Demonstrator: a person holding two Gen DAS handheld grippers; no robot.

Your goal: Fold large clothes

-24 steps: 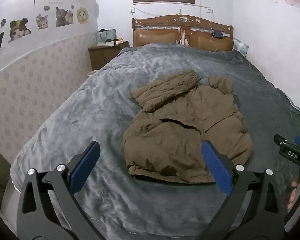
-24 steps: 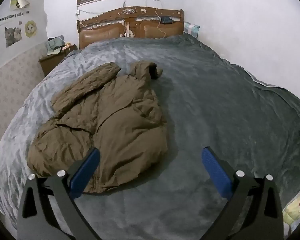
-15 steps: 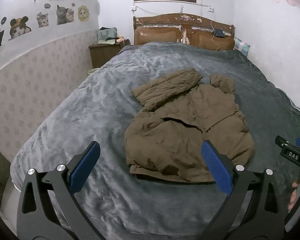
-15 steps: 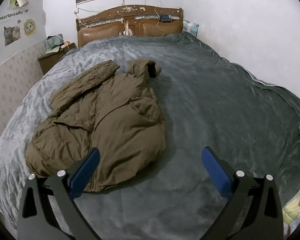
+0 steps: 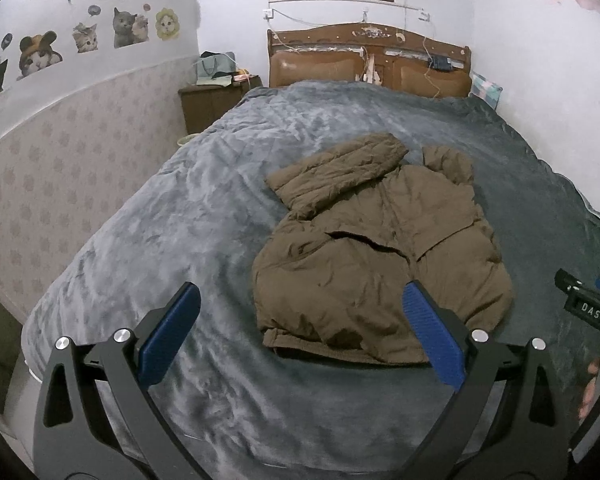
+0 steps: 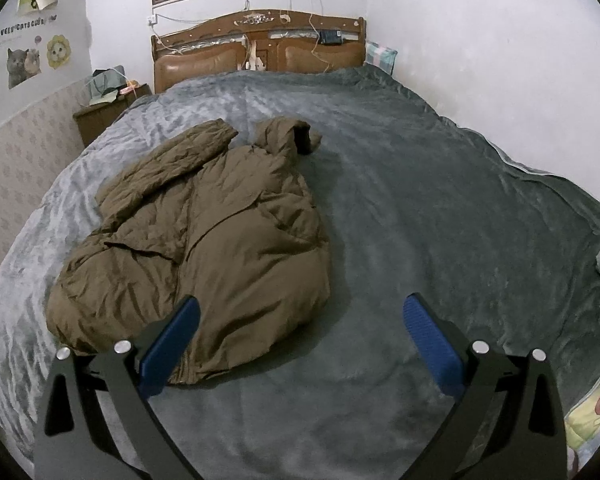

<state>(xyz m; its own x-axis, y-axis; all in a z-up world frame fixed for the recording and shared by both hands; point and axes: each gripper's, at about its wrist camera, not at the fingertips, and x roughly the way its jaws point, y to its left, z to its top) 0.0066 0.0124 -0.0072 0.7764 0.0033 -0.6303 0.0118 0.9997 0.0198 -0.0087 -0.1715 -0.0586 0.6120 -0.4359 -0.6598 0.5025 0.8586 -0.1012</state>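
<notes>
A brown puffer jacket lies partly folded on the grey bed cover, one sleeve folded across its top, hood toward the headboard. It also shows in the right wrist view. My left gripper is open and empty, held above the bed's near end, short of the jacket's hem. My right gripper is open and empty, above the bed just right of the jacket's lower corner. The right gripper's body shows at the left wrist view's right edge.
The bed fills the room, with a wooden headboard at the far end. A nightstand with bags stands at the far left. Walls run close along both sides. A patterned cloth lies at the lower right.
Both grippers have drawn back and shifted slightly; the jacket sits a little farther away in both views. The jacket itself has not moved.
</notes>
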